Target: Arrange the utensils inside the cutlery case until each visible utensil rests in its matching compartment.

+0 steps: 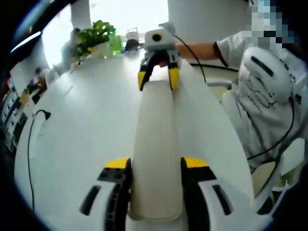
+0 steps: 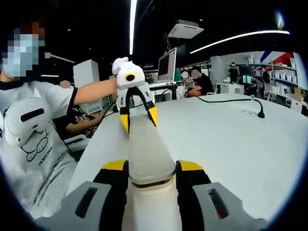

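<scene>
The left tongs (image 1: 156, 180) are clamping one end of a long, cream-coloured, smooth oblong cutlery case (image 1: 155, 144), their yellow-tipped black jaws pressing against its two long sides. The right tongs (image 2: 151, 185) are gripping the opposite end of that same case (image 2: 147, 149) in the same way. In the left gripper view the right tongs (image 1: 159, 79) are showing at the far end of the case; in the right gripper view the left tongs (image 2: 138, 118) are appearing at its far end.

The case's long axis is running straight from one pair of tongs to the other, so each pair is looking down its length at its partner and neither is nearer than the other. The case is sitting over the broad white surface (image 1: 86, 125), though whether it is resting on it or being held just above it is hard to tell. Its lid appears to be closed, and no utensils are visible yet.

Judging from this, the coming move is likely turning on that shared axis: one end probably needs holding steady while the other works the case open.

Beyond the surface, a green leafy plant (image 1: 96, 36) is standing at the far edge, and the person's white printed shirt (image 2: 33, 130) is showing beside it.
</scene>
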Tool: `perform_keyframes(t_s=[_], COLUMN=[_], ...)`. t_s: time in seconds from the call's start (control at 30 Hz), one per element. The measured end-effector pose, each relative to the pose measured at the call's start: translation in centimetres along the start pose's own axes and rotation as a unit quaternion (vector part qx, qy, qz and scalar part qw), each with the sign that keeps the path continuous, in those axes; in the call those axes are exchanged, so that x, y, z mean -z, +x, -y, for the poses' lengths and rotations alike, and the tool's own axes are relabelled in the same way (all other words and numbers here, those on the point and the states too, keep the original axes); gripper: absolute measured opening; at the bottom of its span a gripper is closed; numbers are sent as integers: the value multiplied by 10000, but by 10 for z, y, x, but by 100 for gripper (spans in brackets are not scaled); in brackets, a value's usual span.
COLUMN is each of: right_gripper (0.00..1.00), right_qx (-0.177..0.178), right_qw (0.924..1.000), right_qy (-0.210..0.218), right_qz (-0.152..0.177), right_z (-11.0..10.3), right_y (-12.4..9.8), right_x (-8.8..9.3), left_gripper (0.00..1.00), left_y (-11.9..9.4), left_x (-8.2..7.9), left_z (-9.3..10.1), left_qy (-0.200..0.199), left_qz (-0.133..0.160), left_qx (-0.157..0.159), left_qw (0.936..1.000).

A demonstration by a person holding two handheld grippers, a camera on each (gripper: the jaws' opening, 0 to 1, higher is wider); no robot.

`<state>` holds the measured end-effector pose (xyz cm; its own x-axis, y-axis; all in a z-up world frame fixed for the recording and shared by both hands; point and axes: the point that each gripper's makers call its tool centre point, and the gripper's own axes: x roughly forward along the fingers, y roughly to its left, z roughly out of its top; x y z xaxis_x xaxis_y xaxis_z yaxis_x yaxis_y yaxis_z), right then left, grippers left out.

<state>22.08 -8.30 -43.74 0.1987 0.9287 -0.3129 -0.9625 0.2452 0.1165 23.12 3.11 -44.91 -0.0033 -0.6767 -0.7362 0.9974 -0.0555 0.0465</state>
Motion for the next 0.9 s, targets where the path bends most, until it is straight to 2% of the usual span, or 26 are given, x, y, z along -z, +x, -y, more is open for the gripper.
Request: perform_keyframes(t_s=[0.33, 0.5, 0.7, 0.9], right_gripper=[40, 40, 40, 40], right_qx=[55, 36, 6, 51], right_qw=[10000, 9999, 10000, 9999], right_qy=[70, 111, 92, 36], right_qz=[-15, -3, 37, -98], right_z=[-1, 3, 3, 2], right_y=[-2, -4, -7, -7], right_x=[1, 0, -2, 1], left_gripper=[43, 43, 43, 43], left_y=[0, 4, 1, 2], left_x=[-4, -1, -2, -3], left_z=[1, 1, 3, 3], left_qy=[-49, -97, -159, -63], left_qz=[-126, -330, -291, -311], left_qx=[136, 165, 85, 94], left_qw=[9998, 9993, 9994, 9995])
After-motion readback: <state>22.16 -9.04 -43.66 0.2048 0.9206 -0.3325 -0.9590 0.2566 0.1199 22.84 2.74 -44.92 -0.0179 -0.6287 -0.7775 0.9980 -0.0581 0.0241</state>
